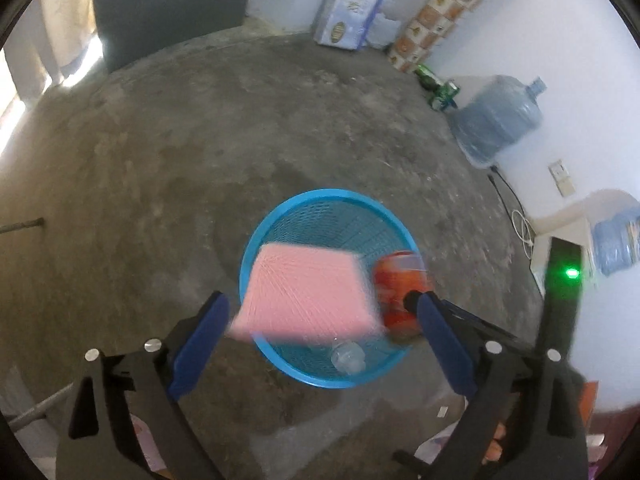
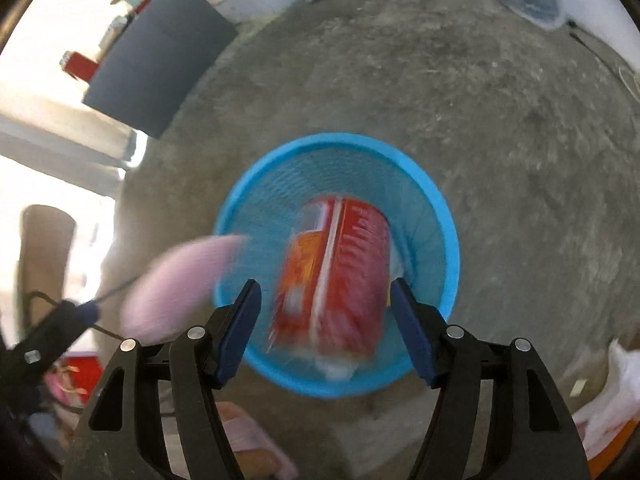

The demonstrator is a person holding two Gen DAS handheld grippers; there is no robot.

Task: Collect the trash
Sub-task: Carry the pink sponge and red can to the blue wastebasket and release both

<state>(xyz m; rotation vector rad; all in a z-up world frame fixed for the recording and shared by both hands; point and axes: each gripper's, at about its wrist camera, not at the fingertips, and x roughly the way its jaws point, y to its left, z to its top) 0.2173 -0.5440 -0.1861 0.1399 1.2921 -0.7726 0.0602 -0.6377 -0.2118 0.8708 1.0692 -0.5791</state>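
A blue mesh waste basket (image 1: 320, 200) stands on the concrete floor; it also shows in the right wrist view (image 2: 448, 220). My left gripper (image 1: 322, 312) is open above it, and a blurred pink flat packet (image 1: 308, 292) is between its fingers, free of both pads. My right gripper (image 2: 325, 294) is open above the basket, and a blurred red and orange can (image 2: 336, 276) is between its fingers, touching neither. The can shows at the basket's right rim in the left wrist view (image 1: 396, 280). A clear plastic bottle (image 1: 348, 356) lies in the basket.
Large water jugs (image 1: 496, 116) stand by the right wall with green bottles (image 1: 436, 84) and cartons (image 1: 356, 0) beyond. A dark cabinet (image 2: 156, 64) stands at the back left. Bags and wrappers (image 2: 616, 400) lie near the right edge.
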